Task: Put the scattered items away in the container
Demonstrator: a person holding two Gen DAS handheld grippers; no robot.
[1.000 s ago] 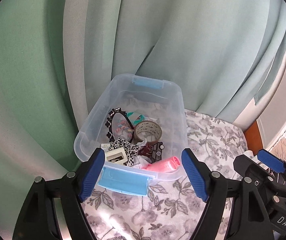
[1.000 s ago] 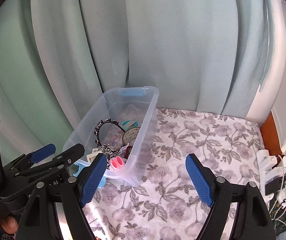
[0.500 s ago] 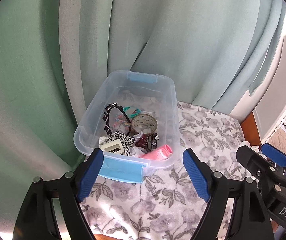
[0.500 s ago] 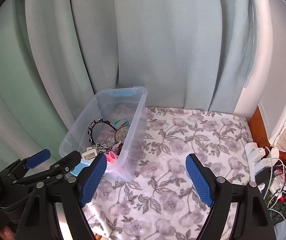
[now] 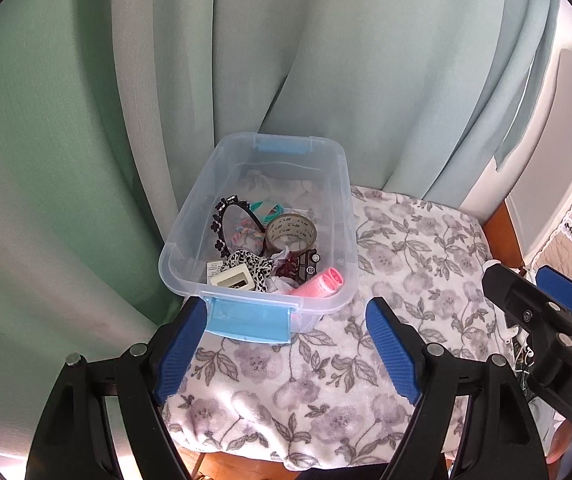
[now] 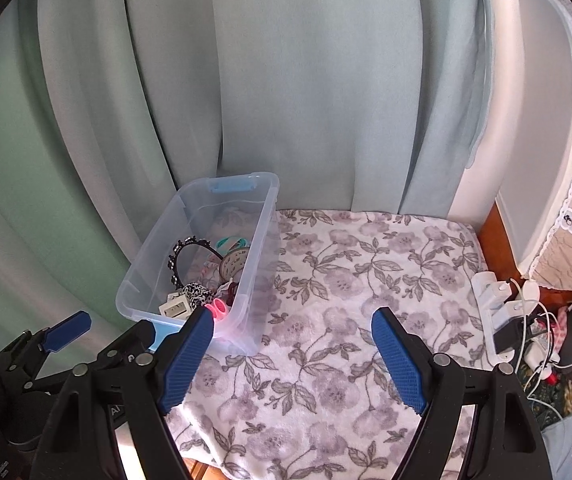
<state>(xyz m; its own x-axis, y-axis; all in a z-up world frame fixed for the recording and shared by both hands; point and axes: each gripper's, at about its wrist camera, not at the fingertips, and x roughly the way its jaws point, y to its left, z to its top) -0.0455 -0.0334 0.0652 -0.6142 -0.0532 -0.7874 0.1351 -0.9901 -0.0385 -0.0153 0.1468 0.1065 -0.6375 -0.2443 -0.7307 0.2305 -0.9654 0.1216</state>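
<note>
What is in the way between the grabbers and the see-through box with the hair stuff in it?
Nothing visible. The left gripper and right gripper are both open and empty above the floral blanket. The clear plastic bin has no lid on, and only bare blanket lies between it and them.

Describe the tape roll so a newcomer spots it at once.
Find the clear plastic bin at the left edge of the floral blanket. In its middle lies the tape roll, a brownish ring with printed lettering, the only hollow cylinder among the hair accessories.
</note>
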